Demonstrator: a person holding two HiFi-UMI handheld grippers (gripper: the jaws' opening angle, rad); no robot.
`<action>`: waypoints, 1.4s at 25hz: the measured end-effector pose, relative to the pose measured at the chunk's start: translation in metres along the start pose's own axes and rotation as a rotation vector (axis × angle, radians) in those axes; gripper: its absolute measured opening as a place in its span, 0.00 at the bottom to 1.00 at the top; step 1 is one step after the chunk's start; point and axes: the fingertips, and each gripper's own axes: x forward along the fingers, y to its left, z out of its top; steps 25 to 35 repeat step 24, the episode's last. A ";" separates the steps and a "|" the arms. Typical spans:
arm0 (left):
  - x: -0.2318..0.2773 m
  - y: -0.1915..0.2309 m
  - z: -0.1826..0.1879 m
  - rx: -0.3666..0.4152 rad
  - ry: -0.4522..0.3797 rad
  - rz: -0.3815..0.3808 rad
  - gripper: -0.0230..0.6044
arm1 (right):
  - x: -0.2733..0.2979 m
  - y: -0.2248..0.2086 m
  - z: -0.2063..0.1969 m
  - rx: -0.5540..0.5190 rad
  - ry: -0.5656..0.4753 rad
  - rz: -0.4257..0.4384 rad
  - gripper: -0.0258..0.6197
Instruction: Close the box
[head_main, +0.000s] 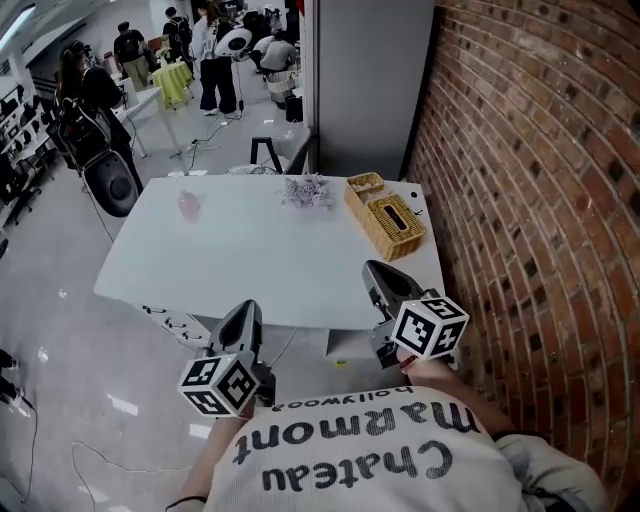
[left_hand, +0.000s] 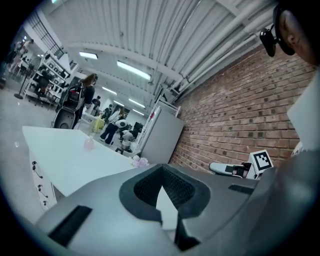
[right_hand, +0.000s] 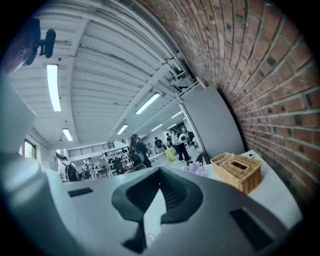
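A woven wicker box with a slot in its top lies at the far right of the white table. A smaller woven piece sits at its far end. The right gripper view shows the box well ahead and to the right. My left gripper hangs off the table's near edge, close to my body, shut and empty. My right gripper is over the near right corner, far short of the box, shut with nothing in it.
A small pink object and a pale flower bunch lie on the far half of the table. A brick wall runs along the right side. People stand far back; a black speaker is left of the table.
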 end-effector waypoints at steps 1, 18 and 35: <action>-0.001 -0.008 -0.003 0.001 -0.001 -0.002 0.04 | -0.008 -0.003 0.000 -0.003 0.006 -0.003 0.04; -0.057 -0.107 -0.067 -0.010 0.062 -0.031 0.04 | -0.145 -0.030 -0.037 0.002 0.067 -0.069 0.04; -0.078 -0.116 -0.089 0.004 0.086 -0.034 0.04 | -0.168 -0.037 -0.057 0.009 0.069 -0.091 0.04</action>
